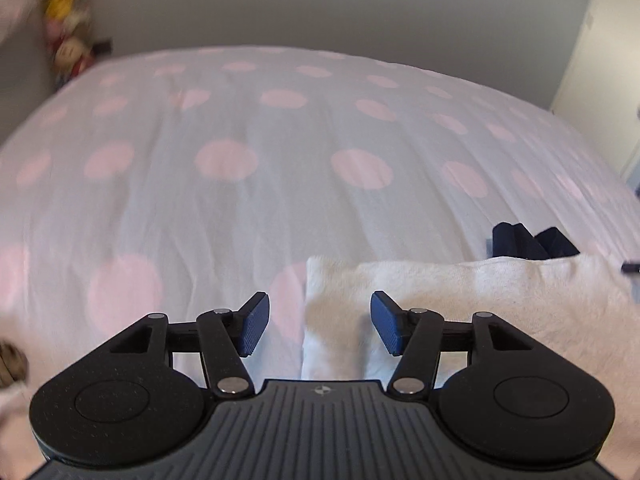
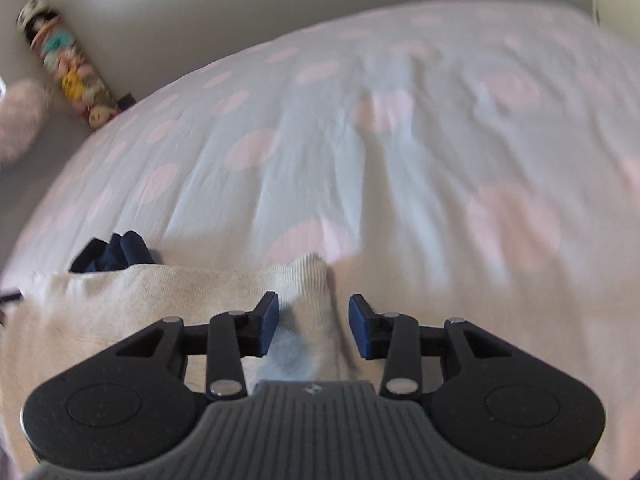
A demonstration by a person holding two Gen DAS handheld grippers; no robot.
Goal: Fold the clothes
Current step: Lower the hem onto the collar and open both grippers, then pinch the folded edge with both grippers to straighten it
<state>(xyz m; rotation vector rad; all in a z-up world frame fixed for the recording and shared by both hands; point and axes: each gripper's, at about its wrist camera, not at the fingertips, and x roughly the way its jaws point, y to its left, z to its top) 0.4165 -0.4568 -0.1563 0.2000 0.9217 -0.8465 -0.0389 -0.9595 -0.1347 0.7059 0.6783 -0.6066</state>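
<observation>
Left wrist, left tongs [image 1: 320,324] open over garment corner [image 1: 320,276], right wrist, right tongs [image 2: 313,326] open astride cuff [image 2: 308,280]

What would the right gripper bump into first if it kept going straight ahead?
Most likely the right gripper would meet the ribbed corner of the cream knitted garment lying between its open pads, then the white bed cover with pink dots beyond, though depth is unclear.

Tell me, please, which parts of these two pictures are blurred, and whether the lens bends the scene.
Left wrist view: the left claw is sharp, the toys at the wall are smeared. Right wrist view: the bedspread is streaked with motion blur, the right claw is crisp. Both views: the fisheye bows the bed into a dome.
</observation>
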